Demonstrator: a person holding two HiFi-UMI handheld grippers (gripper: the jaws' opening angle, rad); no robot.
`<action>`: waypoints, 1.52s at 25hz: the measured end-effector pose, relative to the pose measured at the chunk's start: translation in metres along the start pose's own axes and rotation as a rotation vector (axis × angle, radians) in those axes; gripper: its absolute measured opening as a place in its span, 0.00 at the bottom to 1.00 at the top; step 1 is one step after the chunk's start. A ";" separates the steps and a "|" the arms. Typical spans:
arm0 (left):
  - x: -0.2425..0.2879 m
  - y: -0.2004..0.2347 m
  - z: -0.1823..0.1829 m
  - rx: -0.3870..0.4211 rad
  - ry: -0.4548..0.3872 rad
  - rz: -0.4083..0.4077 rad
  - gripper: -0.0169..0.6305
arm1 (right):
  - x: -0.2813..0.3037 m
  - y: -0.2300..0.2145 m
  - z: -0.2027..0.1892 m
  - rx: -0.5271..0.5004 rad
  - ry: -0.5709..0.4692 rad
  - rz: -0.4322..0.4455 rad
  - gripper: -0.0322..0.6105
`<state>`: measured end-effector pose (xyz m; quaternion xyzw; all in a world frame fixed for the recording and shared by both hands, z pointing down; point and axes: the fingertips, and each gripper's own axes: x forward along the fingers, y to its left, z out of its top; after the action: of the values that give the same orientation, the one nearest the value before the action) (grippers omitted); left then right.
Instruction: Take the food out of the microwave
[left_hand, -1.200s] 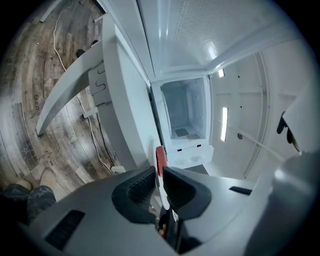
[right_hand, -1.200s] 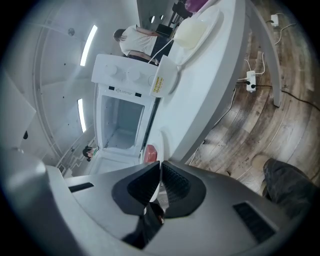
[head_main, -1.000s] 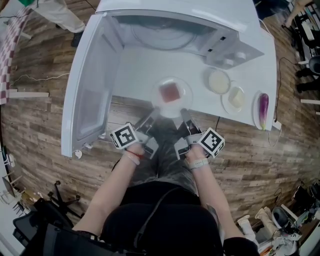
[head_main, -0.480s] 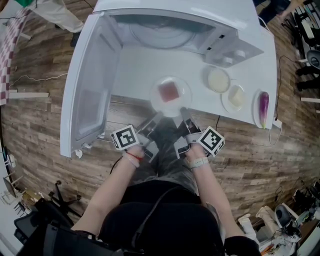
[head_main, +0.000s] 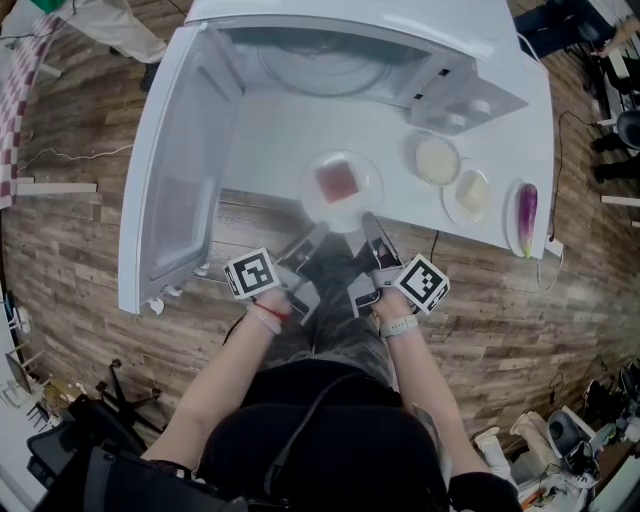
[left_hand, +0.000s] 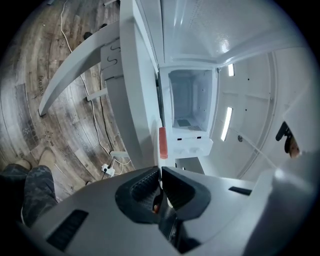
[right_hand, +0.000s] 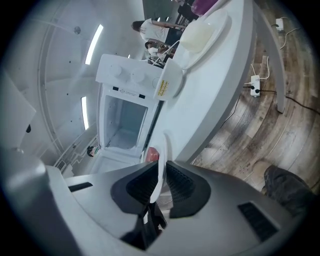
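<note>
A clear plate (head_main: 342, 190) with a red square of food (head_main: 339, 183) lies on the white table (head_main: 270, 140), near its front edge, in front of the open microwave (head_main: 340, 60). My left gripper (head_main: 318, 232) is shut on the plate's near-left rim (left_hand: 159, 150); its jaws have just been closing on it. My right gripper (head_main: 368, 222) holds the near-right rim (right_hand: 162, 150); its jaws have just been opening a little, and the rim still fills the gap between the pads. The food shows as a red strip (left_hand: 162, 142) beyond the left jaws and as a red patch (right_hand: 153, 154) beyond the right ones.
The microwave door (head_main: 180, 170) swings out to the left, past the table edge. To the right of the plate stand two small dishes of pale food (head_main: 438, 160) (head_main: 472, 196) and a purple eggplant (head_main: 527, 212). Wooden floor lies below the table.
</note>
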<state>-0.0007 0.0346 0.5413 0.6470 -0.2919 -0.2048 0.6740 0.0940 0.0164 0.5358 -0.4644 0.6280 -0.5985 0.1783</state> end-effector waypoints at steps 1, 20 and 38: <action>0.001 0.000 0.000 0.005 0.000 0.002 0.07 | 0.000 0.001 -0.001 -0.004 0.009 0.007 0.13; 0.028 -0.007 0.003 -0.086 -0.049 -0.034 0.06 | 0.000 0.004 -0.011 0.075 0.071 0.046 0.17; 0.041 -0.013 0.002 -0.115 -0.063 -0.059 0.06 | 0.007 0.007 -0.027 0.073 0.139 0.021 0.10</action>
<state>0.0300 0.0047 0.5339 0.6087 -0.2815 -0.2615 0.6942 0.0669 0.0255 0.5376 -0.4082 0.6215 -0.6499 0.1571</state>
